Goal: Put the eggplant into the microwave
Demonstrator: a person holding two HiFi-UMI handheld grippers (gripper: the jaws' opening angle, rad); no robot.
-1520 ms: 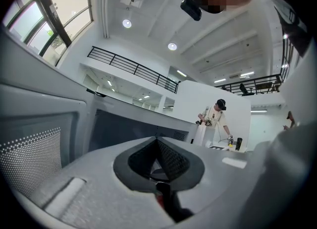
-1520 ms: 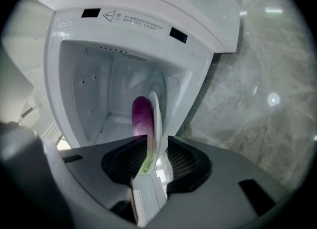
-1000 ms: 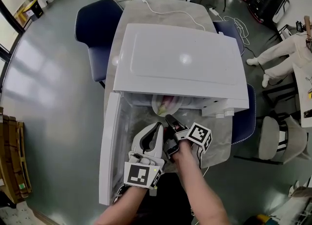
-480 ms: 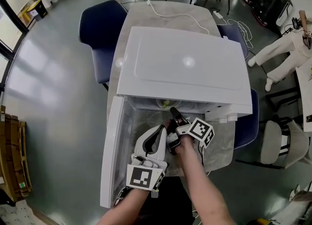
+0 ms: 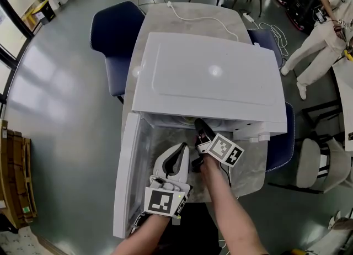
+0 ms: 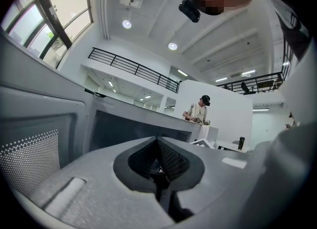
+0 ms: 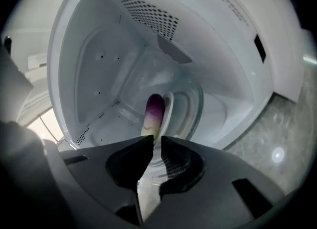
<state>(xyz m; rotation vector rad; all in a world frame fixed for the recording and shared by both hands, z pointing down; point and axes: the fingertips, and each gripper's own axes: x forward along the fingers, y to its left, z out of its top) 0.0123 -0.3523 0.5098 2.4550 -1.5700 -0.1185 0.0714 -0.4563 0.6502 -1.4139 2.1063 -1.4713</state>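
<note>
The white microwave (image 5: 209,77) stands on the table with its door (image 5: 126,176) swung open to the left. In the right gripper view the eggplant (image 7: 154,110), purple with a pale green end, lies inside the cavity on the glass turntable (image 7: 190,106). My right gripper (image 7: 156,140) points into the cavity at the mouth (image 5: 198,124). Its jaws are opening a narrow gap just short of the eggplant's near end, with no pad pressing on it. My left gripper (image 5: 179,148) waits in front of the opening beside the door, jaws together (image 6: 157,140) and empty. The microwave's top hides the eggplant in the head view.
The marble table (image 5: 242,171) has little room around the microwave. A white cable (image 5: 193,16) runs off its far end. Blue chairs stand at the left (image 5: 113,33) and right (image 5: 278,143). A person (image 5: 320,38) stands far off at the upper right.
My right gripper has moved forward to the microwave's mouth and rolled. The plate and eggplant have slipped out of the head view under the top. The left gripper has kept still.
</note>
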